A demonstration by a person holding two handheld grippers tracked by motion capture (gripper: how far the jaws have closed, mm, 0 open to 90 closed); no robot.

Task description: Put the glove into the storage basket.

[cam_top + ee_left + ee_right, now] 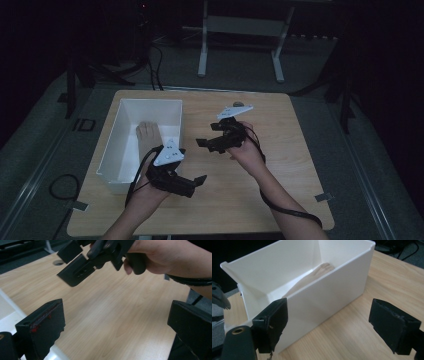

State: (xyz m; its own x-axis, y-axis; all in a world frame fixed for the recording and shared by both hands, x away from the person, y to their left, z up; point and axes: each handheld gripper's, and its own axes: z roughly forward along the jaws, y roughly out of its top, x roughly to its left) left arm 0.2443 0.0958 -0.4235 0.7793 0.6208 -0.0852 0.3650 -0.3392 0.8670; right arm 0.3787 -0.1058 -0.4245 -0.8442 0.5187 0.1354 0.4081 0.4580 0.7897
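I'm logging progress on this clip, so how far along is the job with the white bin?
Done, it seems: a pale wooden piece already lies inside the white bin. In hand: nothing. The left gripper and the right gripper are both open and empty over the wooden table. Left: nothing else to put in shows on the table, so the job looks about finished.

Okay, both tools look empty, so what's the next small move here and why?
Probably swing the left tool back over the white bin and lower it toward the tan wooden piece lying inside. Both tools are open and empty, the right tool hangs above bare table, and that piece is the nearest thing to grasp.
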